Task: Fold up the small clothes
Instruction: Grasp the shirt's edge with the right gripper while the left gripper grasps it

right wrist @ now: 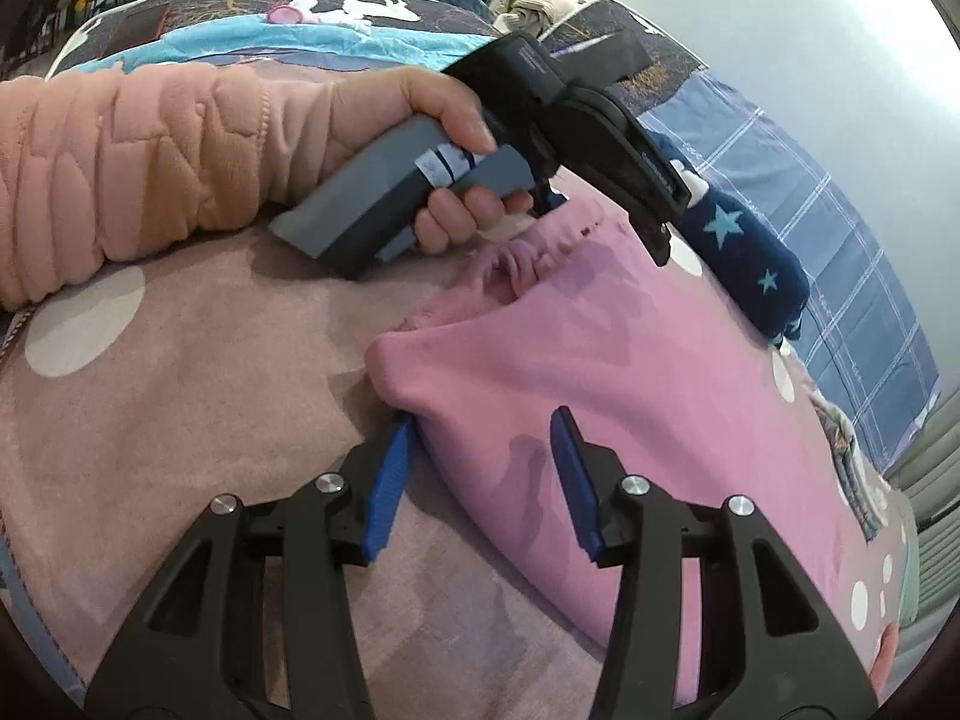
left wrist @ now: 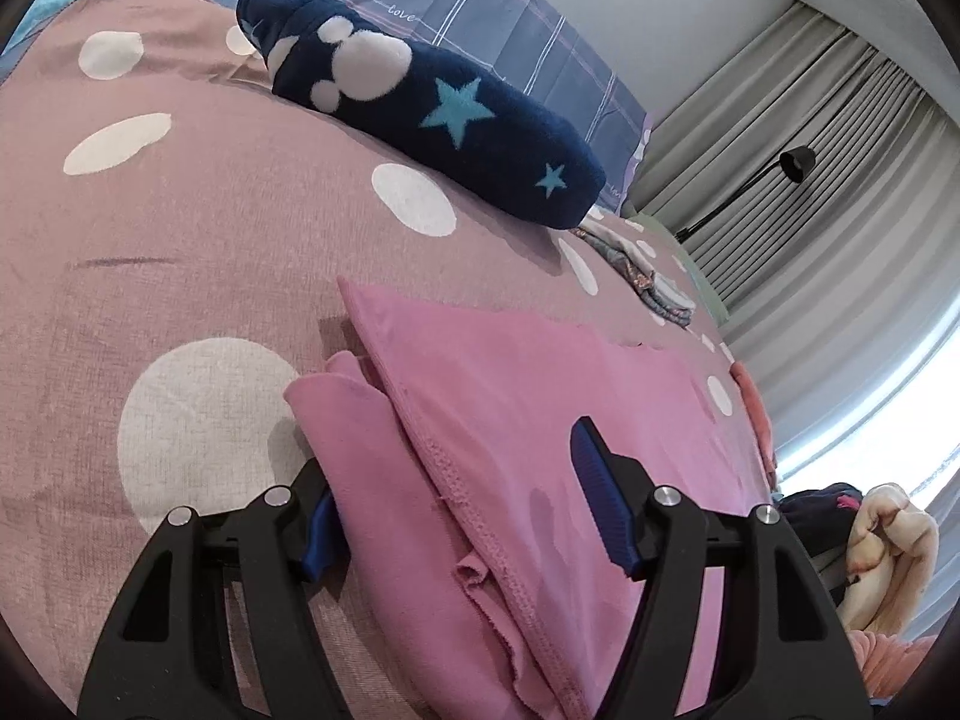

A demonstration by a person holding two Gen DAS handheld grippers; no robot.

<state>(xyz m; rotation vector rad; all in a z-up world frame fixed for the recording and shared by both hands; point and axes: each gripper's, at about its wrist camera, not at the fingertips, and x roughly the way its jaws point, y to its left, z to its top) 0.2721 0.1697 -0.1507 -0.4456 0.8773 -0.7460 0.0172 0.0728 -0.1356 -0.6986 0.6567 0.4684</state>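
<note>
A pink garment (left wrist: 528, 414) lies partly folded on the dusty-pink bedspread with white dots (left wrist: 180, 210); it also shows in the right wrist view (right wrist: 600, 372). My left gripper (left wrist: 456, 498) is open, its blue pads on either side of the garment's hemmed edge. My right gripper (right wrist: 480, 480) is open, its pads straddling a folded corner of the same garment. The left gripper, held by a hand in a peach sleeve, shows in the right wrist view (right wrist: 600, 138) at the garment's far edge.
A rolled navy fleece item with stars (left wrist: 420, 102) lies behind the garment, also in the right wrist view (right wrist: 744, 252). A small patterned folded cloth (left wrist: 648, 276) lies at the right. A blue plaid pillow (left wrist: 480, 6), curtains and a black lamp (left wrist: 792, 165) stand beyond.
</note>
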